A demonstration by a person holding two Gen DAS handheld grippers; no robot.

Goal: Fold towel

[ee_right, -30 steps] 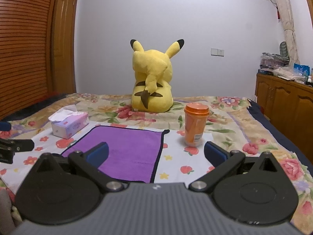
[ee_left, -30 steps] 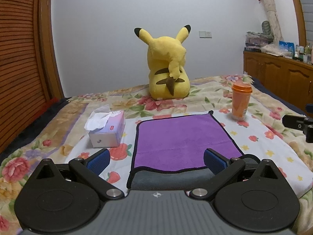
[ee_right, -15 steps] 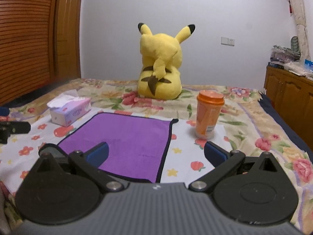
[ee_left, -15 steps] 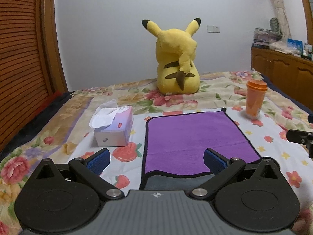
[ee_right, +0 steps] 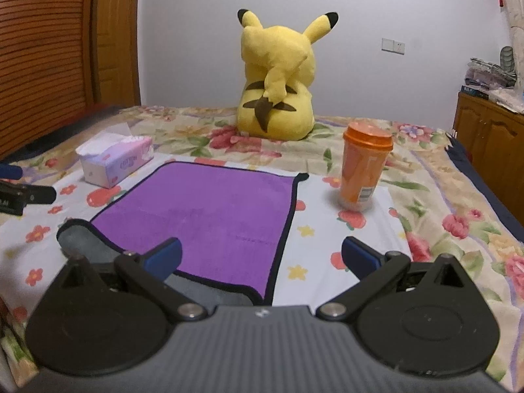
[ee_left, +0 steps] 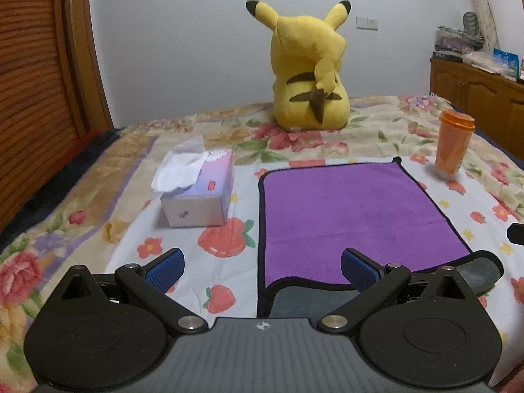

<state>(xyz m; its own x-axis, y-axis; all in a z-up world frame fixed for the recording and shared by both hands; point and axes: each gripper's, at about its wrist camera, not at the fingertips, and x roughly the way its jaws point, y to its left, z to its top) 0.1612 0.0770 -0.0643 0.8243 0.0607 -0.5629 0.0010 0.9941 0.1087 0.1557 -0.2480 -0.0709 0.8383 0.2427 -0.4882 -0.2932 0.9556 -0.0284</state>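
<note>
On the flowered bed [ee_left: 98, 196] lie one flat purple microfibre towel [ee_left: 353, 216], one tissue box [ee_left: 199, 193], one orange lidded cup [ee_left: 453, 145] and one yellow plush toy [ee_left: 309, 68]. Left hand-held gripper [ee_left: 262, 267] and right hand-held gripper [ee_right: 260, 255] both gape wide, empty, above the towel's near corners.

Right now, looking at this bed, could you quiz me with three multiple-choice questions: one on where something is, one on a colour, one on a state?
1. Where is the tissue box relative to the towel?
A left of it
B on it
C right of it
2. What colour is the lidded cup?
A green
B orange
C white
3. How are the left hand-held gripper and right hand-held gripper?
A both shut on the towel
B one shut
C both open

Answers: 1 A, the box sits off the towel's left edge. 2 B, body and lid are orange. 3 C, blue pads stand wide apart, gripping nothing.
</note>
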